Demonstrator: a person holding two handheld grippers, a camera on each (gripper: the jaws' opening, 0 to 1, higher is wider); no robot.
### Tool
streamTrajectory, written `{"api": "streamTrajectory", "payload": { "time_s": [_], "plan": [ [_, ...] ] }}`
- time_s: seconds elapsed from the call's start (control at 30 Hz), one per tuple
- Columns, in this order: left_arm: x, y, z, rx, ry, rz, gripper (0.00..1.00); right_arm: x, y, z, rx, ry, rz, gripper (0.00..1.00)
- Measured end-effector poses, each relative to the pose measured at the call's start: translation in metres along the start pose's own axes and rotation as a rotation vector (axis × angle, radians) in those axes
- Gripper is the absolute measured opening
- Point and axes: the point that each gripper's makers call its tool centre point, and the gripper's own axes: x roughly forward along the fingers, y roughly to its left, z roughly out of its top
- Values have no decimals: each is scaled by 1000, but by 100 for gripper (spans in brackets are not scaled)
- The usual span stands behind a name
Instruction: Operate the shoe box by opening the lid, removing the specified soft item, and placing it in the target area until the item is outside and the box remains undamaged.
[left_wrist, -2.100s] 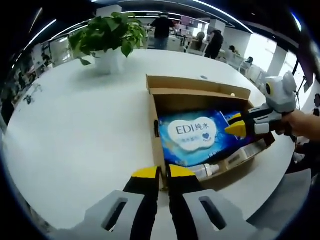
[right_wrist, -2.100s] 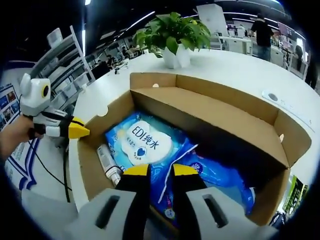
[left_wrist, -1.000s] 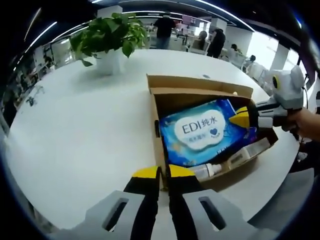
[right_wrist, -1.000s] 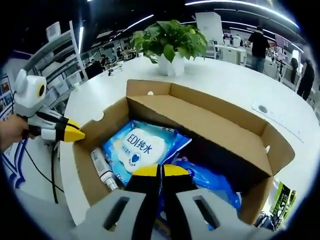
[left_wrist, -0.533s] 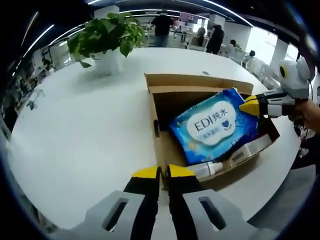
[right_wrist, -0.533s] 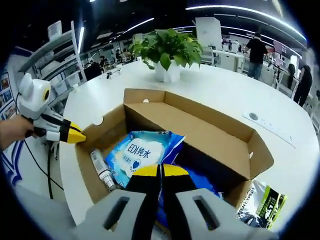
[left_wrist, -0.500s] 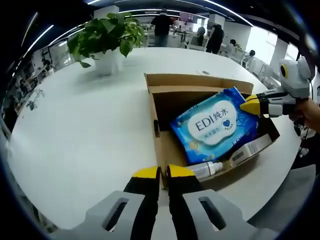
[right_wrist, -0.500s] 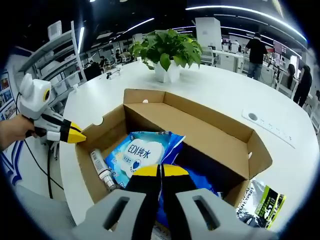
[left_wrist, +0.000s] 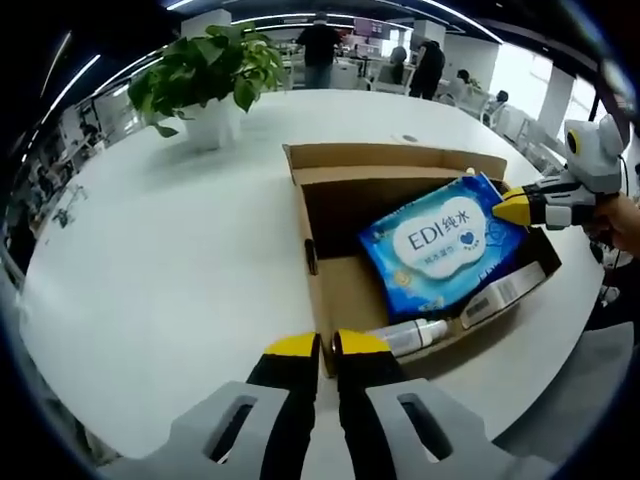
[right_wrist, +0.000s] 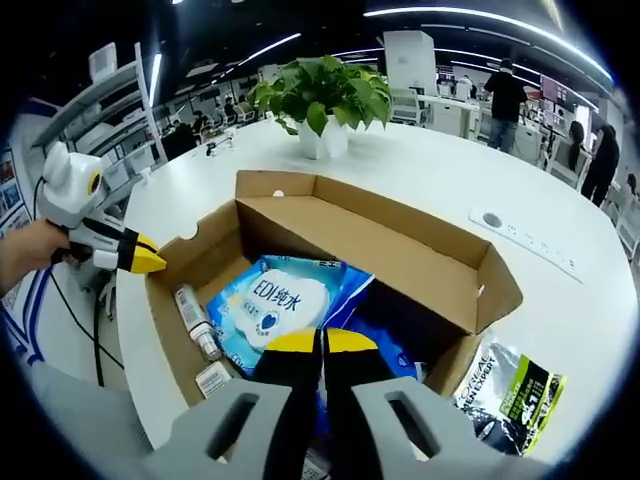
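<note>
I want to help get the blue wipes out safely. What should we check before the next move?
1. Box lid open: ok.
2. Right gripper shut on the wipes pack: ok.
3. Pack fully out of the box: not ok, its lower end sits inside.
4. Left gripper by the box's front corner, jaws together: ok.
5. Spray bottle lying apart from the pack: ok.
6. Box undamaged: cannot tell.

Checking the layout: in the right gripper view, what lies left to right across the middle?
Left hand-held gripper → small clear bottle → blue wipes pack → open cardboard shoe box wall → black-and-green foil pouch.
</note>
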Motion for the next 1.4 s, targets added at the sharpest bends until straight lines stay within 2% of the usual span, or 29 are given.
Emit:
{"api": "streamTrajectory", "payload": {
  "time_s": [0.27, 0.53, 0.63, 0.7, 0.93, 1.07, 1.23, 1.4],
  "plan": [
    [-1, -2, 5, 71, 16, 12, 5, -1, -8, -12, 15, 28, -4, 0],
    [-3, -11, 32, 100, -47, 10, 20, 2, -12, -20, 15, 50, -5, 0],
    [-2, -21, 42, 107, -78, -17, 13, 3, -13, -22, 15, 57, -4, 0],
    [2, -29, 49, 139, -95, -30, 14, 3, -13, -23, 15, 60, -4, 0],
    [26, -51, 53, 183, -58, -78, 17, 3, -13, -23, 0, 67, -2, 0],
    [39, -62, 47, 177, -14, -122, 20, 3, -13, -23, 0, 66, 0, 0],
    [50, -69, 37, 130, 46, -169, 22, 3, -13, -23, 0, 64, 1, 0],
    [58, -71, 29, 76, 86, -203, 21, 3, -13, -23, 1, 63, 4, 0]
  ]
}}
